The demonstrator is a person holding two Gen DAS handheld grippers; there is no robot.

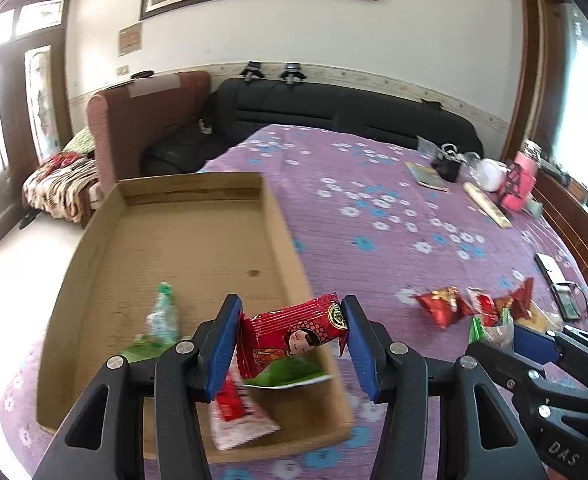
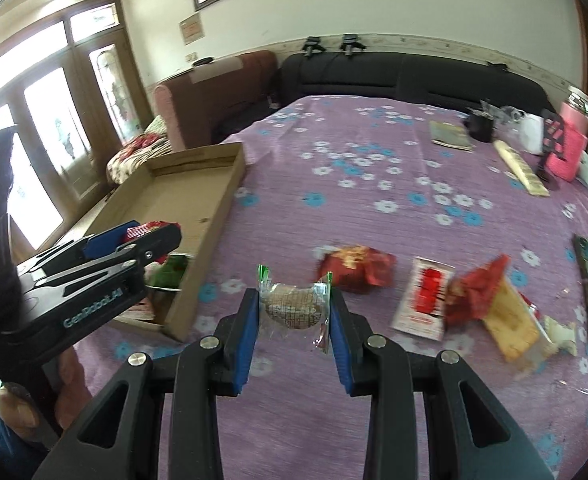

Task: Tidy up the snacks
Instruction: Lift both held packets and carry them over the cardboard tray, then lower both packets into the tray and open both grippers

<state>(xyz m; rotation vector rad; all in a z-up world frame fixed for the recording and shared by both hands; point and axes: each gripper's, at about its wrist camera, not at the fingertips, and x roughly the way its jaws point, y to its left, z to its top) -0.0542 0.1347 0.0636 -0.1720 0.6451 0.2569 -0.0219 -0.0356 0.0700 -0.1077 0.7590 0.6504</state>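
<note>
While left tongs (image 1: 292, 344) clamp a red packet (image 1: 298, 330) over the box (image 1: 198, 240) and right tongs (image 2: 294, 312) pinch a biscuit (image 2: 292, 310), slick wrappers could slip toward six o'clock.

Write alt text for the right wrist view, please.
The right gripper holds a clear-wrapped round biscuit between blue fingers above a purple flowered tablecloth. A cardboard tray sits left, loose snack packets right.

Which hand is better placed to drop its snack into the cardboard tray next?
Left. Its tool holds the red packet over the cardboard tray; the right tool holds its clear-wrapped cake over the tablecloth.
</note>
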